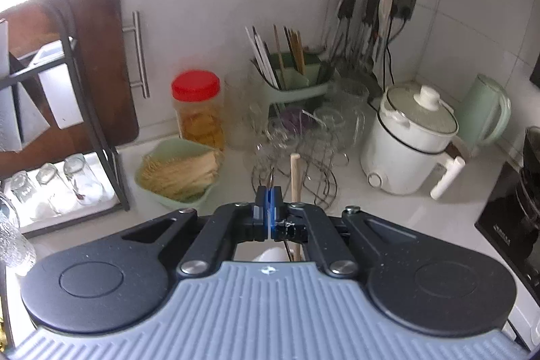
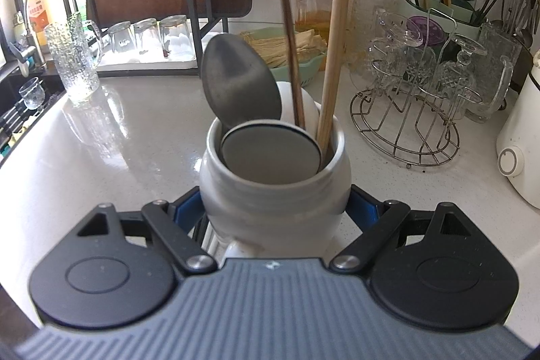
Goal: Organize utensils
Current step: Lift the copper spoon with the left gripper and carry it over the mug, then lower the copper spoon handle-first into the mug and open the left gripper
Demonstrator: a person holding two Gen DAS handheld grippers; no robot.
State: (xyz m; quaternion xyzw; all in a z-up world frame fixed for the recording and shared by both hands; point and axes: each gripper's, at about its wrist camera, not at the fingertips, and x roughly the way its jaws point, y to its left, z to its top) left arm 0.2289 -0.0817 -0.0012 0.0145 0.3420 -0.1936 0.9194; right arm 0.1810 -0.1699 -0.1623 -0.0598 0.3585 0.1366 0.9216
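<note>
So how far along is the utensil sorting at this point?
Partly done: the grey crock already holds a metal spoon, a flat round utensil and a wooden handle. In hand: the right gripper clamps the crock, while the left gripper is shut on a thin metal handle. What remains can't be told.

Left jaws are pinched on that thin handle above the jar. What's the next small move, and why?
Probably open the left gripper and let the thin metal handle go. Its lower end already stands inside the jar, which the right gripper clamps steady.
</note>
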